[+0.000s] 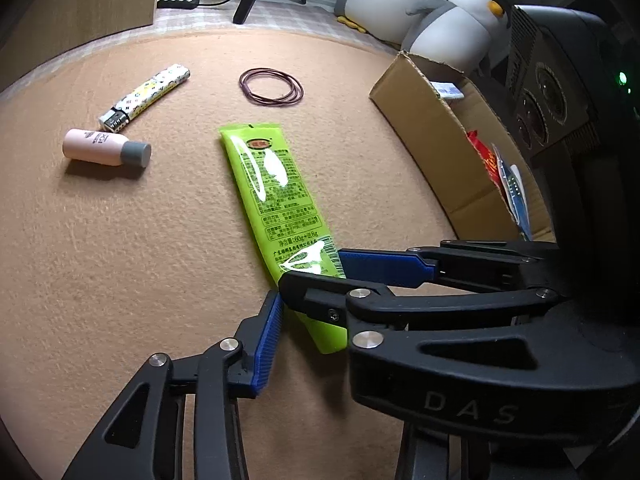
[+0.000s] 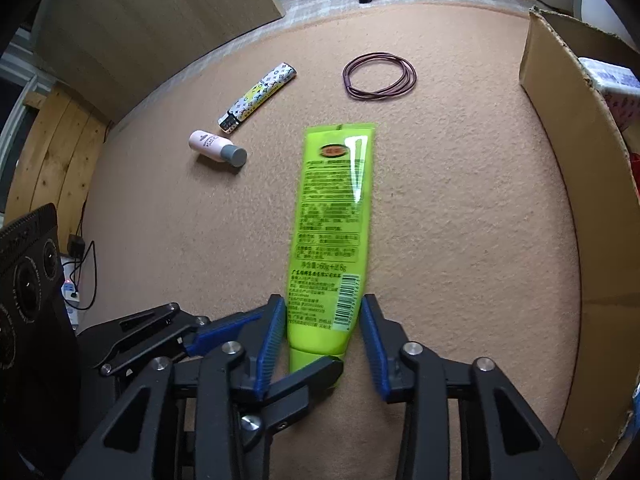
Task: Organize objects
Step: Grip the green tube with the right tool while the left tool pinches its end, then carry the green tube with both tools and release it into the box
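- The right hand-held gripper (image 2: 323, 302) pointed steeply down at the carpet (image 2: 460, 220). It straddled the near, capped end of the green tube (image 2: 334, 208), with its blue ribbed pads (image 2: 374, 340) narrowed against both long edges.
- The left hand-held gripper (image 2: 298, 340) came in from the left, partly open. One of its black fingers crossed just under the tube's cap and the other lay outside the right one's left finger, so it gripped nothing.
- The tube lay flat mid-carpet, crimped end towards the far edge. It was glossy plastic, printed with dense text and a barcode.
- The carpet was peach, with a short nubby pile.
- Towards the far left lay a patterned lighter (image 2: 258, 96) and a pink bottle (image 2: 212, 146) with a grey cap, on its side.
- Thin maroon hair ties (image 2: 347, 80) lay looped near the far edge.
- An open cardboard box (image 2: 568, 128) stood along the right edge, with packets inside.
- A plush penguin (image 1: 460, 28) sat behind the box.
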`<action>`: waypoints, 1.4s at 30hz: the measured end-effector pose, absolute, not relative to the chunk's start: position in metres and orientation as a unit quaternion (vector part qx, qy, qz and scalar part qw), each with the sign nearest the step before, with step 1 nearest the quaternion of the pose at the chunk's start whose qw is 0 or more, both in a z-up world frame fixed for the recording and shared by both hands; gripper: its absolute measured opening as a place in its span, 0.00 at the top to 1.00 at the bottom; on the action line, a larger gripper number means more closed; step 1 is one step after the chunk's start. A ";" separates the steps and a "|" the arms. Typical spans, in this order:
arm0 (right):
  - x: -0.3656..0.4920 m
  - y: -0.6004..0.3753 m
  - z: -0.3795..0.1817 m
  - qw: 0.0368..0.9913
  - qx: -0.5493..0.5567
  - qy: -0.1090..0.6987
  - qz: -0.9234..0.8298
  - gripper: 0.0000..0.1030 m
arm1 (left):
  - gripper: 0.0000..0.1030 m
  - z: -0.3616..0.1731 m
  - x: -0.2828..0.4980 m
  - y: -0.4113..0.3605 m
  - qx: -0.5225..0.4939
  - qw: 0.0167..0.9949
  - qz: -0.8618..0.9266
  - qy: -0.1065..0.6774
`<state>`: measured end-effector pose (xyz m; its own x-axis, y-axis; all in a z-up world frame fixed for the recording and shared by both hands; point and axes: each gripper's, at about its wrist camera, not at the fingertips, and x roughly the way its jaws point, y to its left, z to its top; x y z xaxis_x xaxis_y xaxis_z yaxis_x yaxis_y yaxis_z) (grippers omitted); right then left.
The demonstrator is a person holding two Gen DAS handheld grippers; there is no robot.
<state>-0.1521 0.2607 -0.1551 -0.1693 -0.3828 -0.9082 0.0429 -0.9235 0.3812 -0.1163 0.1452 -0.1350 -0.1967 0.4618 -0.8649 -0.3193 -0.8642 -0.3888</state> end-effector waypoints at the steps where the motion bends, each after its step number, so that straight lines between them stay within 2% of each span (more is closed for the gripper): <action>1: -0.151 0.261 -0.155 0.139 0.628 -0.137 -0.753 0.67 | 0.58 -0.135 -0.116 0.146 -0.581 0.253 0.771 -0.061; 8: -0.144 0.268 -0.143 0.138 0.617 -0.146 -0.761 0.67 | 0.59 -0.122 -0.110 0.150 -0.572 0.253 0.778 -0.064; 18: -0.139 0.294 -0.099 0.122 0.579 -0.136 -0.795 0.68 | 0.59 -0.076 -0.105 0.181 -0.535 0.273 0.798 -0.044; 28: -0.132 0.360 -0.067 0.080 0.551 -0.141 -0.818 0.67 | 0.59 -0.048 -0.118 0.257 -0.509 0.312 0.802 -0.028; 42: -0.119 0.442 -0.068 0.033 0.544 -0.166 -0.822 0.68 | 0.59 -0.047 -0.125 0.351 -0.504 0.352 0.789 -0.006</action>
<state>-0.1186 0.4423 -0.0681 -0.4056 -0.2353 -0.8833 -0.1268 -0.9425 0.3093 -0.1249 0.3513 -0.0474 -0.2438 0.5611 -0.7911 -0.5488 -0.7523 -0.3645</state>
